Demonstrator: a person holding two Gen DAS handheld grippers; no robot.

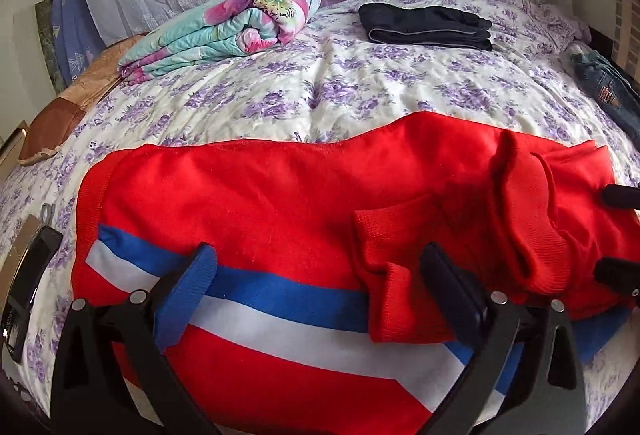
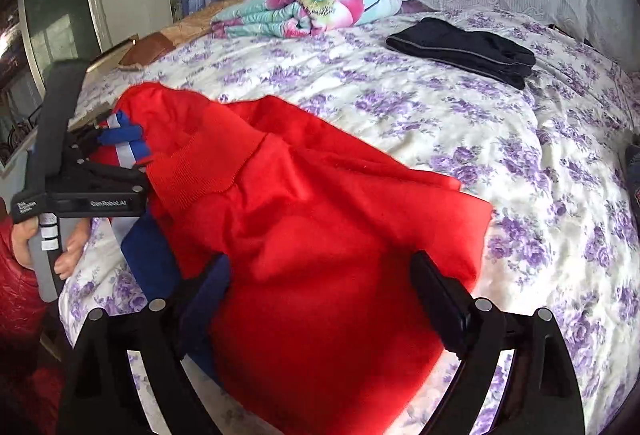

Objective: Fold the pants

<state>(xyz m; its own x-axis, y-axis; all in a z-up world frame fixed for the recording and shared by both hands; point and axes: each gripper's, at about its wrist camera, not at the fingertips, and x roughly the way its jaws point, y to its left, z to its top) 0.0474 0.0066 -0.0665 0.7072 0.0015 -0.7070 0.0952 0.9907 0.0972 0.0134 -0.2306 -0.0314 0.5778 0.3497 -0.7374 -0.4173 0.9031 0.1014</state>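
Red pants with a blue and white side stripe lie across the near part of the bed, partly folded, with ribbed cuffs bunched at the right. They also show in the right wrist view. My left gripper is open just above the striped part, jaws wide apart, empty. It also shows at the left of the right wrist view. My right gripper is open over the pants' near right part, empty. Its fingertips show at the right edge of the left wrist view.
The bed has a purple-flowered sheet. A folded floral quilt and folded black pants lie at the back. Jeans lie at the right edge. A phone lies at the left edge. A brown cushion lies far left.
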